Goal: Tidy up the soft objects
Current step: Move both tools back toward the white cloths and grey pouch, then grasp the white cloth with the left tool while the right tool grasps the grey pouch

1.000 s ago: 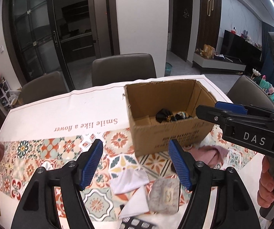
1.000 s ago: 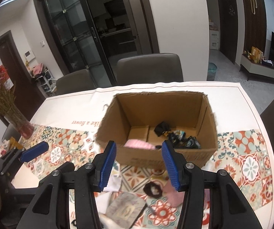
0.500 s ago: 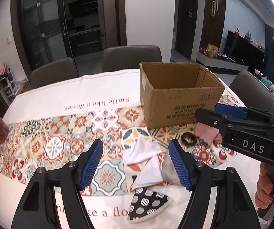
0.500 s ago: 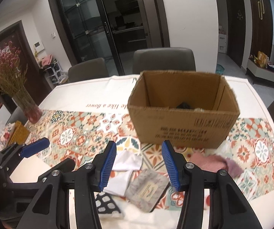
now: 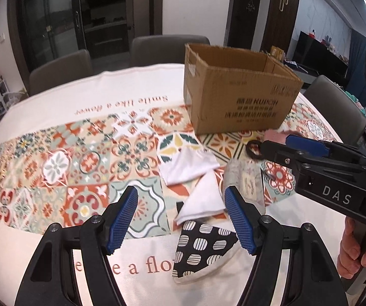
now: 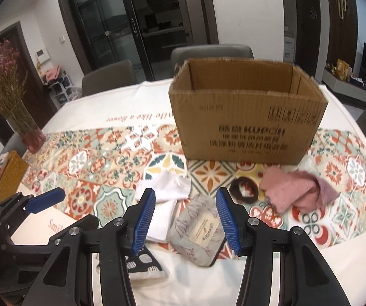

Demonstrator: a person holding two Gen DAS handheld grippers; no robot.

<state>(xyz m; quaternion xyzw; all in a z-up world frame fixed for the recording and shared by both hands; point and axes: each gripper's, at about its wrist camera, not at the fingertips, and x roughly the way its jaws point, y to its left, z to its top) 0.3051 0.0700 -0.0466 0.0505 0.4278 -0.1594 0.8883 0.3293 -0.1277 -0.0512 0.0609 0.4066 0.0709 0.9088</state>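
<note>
An open cardboard box (image 5: 239,97) (image 6: 246,125) stands on the patterned tablecloth. In front of it lie two white folded cloths (image 5: 190,168) (image 6: 169,188), a grey pouch with a label (image 6: 200,234) (image 5: 246,183), a black-and-white spotted cloth (image 5: 203,250) (image 6: 142,262), a dark hair tie (image 6: 243,191) (image 5: 254,150) and a pink fuzzy cloth (image 6: 292,188). My left gripper (image 5: 181,219) is open and empty above the lower white cloth. My right gripper (image 6: 185,219) is open and empty, just above the grey pouch.
A vase of dried flowers (image 6: 12,107) and a tan box (image 6: 9,176) stand at the table's left end. Chairs (image 6: 208,53) surround the far side. The right gripper's body (image 5: 336,178) crosses the left wrist view at right.
Both grippers pulled back from over the box and dropped lower toward the cloths near the table's front. Both stayed open and empty.
</note>
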